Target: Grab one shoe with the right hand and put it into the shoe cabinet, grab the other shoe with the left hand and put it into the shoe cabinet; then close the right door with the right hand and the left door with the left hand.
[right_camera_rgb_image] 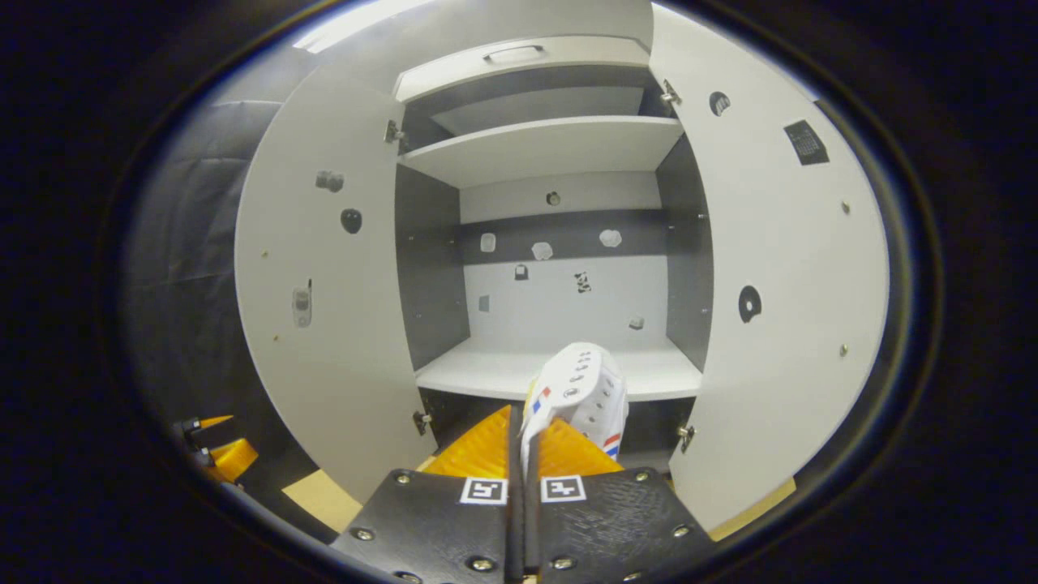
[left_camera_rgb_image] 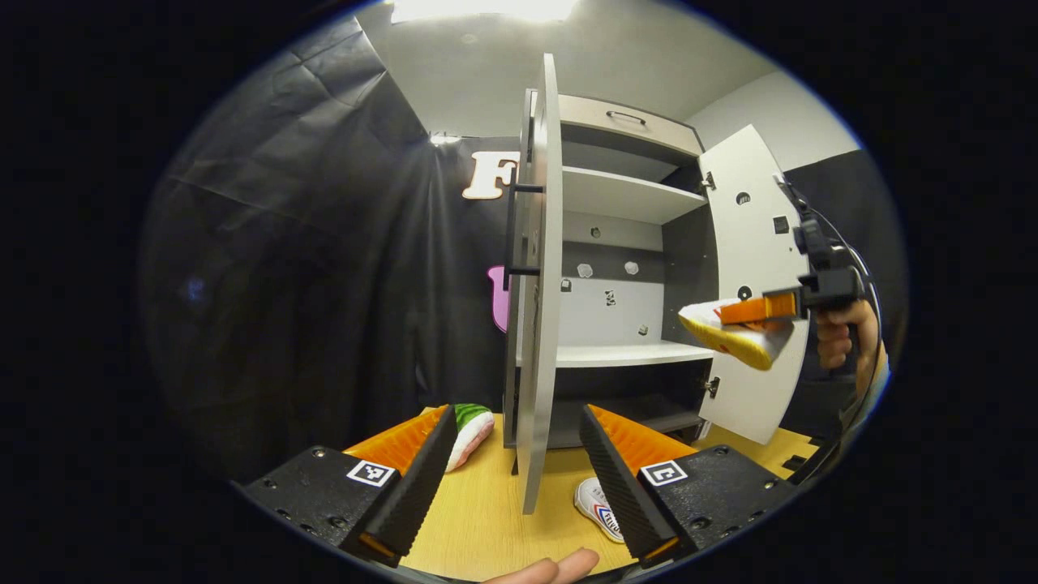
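Shoe (right_camera_rgb_image: 580,389) number one is pinched by its edge in my right claw (right_camera_rgb_image: 523,442), both fingers pressed shut on it, held up in the air in front of the shoe cabinet (right_camera_rgb_image: 559,146), about level with the middle shelf (right_camera_rgb_image: 486,373). From my left gripper view you can see that same shoe's yellow sole hanging by the open right door (left_camera_rgb_image: 750,243). My left claw (left_camera_rgb_image: 515,470) is wide open with nothing in it, hovering low over the wooden table (left_camera_rgb_image: 486,519). The other shoe (left_camera_rgb_image: 598,507) lies on that table near its front edge, just beside my left claw's right finger. The left door (left_camera_rgb_image: 542,284) stands open, edge-on to me. There's a green and white plush thing (left_camera_rgb_image: 470,430) beside the cabinet's left corner.
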The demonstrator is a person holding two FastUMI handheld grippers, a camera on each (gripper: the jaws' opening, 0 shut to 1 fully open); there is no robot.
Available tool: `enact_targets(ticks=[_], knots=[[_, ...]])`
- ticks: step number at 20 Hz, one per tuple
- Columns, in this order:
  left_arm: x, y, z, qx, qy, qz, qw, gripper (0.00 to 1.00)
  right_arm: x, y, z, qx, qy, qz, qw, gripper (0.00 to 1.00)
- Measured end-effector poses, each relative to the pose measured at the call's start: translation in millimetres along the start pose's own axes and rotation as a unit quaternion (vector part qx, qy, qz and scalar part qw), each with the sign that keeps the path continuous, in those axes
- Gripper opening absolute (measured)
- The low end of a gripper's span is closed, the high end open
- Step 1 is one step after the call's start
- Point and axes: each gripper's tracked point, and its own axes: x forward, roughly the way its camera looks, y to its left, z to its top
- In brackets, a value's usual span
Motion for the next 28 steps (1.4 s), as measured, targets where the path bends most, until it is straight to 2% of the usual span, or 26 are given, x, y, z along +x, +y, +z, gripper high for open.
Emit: enact_targets(ticks=[7,12,16,20,28], knots=[[-2,-7,11,0.002,-0.011,-0.01,1.0,0.94,97,-31,43,-0.015,0.02,-0.048,0.999,0.01],[11,-8,11,0.015,-0.013,-0.011,1.0,0.94,189,-79,28,-0.058,0.066,-0.084,0.993,0.01],[26,-3,1,0.023,0.001,0.001,1.0,0.94,236,-118,11,-0.094,0.1,-0.12,0.983,0.01],[36,-1,-5,0.015,0.009,0.007,1.0,0.94,264,-141,1,-0.13,0.114,-0.122,0.977,0.01],[42,0,-6,0.017,0.01,0.003,1.0,0.93,292,-146,-19,-0.121,0.125,-0.096,0.98,0.02]])
